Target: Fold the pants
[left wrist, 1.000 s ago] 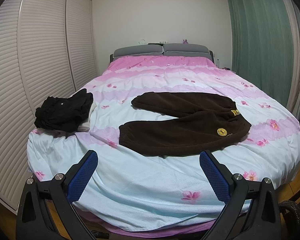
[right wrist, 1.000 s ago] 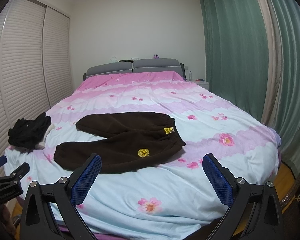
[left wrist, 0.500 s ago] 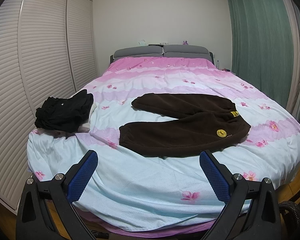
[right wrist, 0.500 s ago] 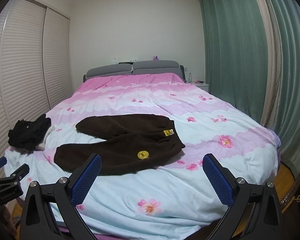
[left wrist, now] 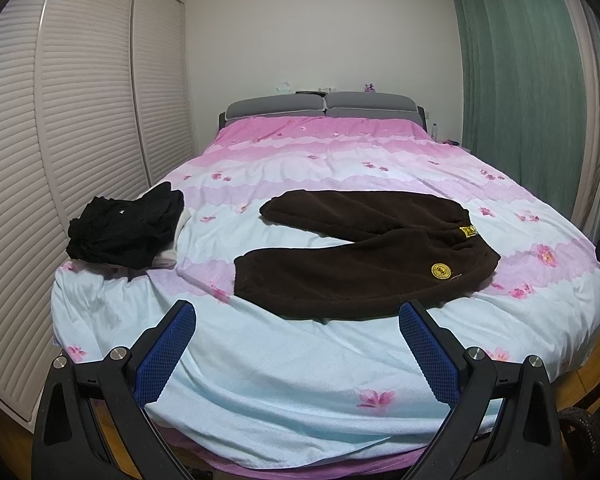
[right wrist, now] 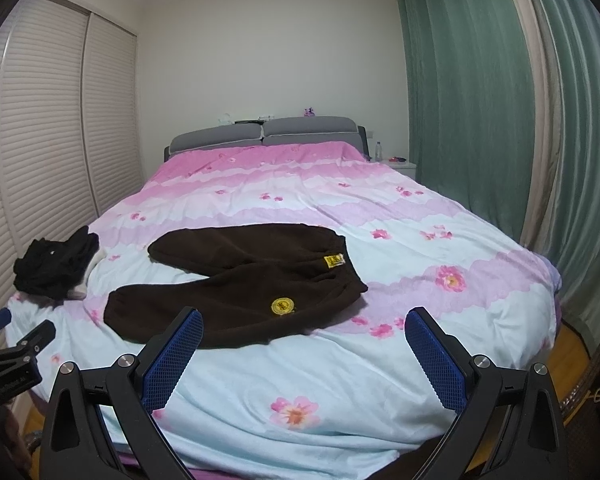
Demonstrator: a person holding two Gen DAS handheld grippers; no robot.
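Note:
Dark brown fleece pants (left wrist: 364, 252) lie spread flat on the bed, waistband with yellow patches to the right, the two legs pointing left in a V. They also show in the right wrist view (right wrist: 236, 284). My left gripper (left wrist: 296, 354) is open and empty, held above the bed's near edge, short of the pants. My right gripper (right wrist: 304, 358) is open and empty, also short of the pants. The left gripper's tip shows at the left edge of the right wrist view (right wrist: 16, 340).
The bed (left wrist: 284, 392) has a pink and pale blue flowered duvet. A heap of black clothes (left wrist: 128, 228) lies at its left edge. Louvered wardrobe doors (left wrist: 60, 120) stand left, green curtains (right wrist: 480, 120) right, a grey headboard (left wrist: 320, 104) at the back.
Both grippers have tilted slightly downward and edged a little closer to the bed. The pants have not moved. Both grippers stay open.

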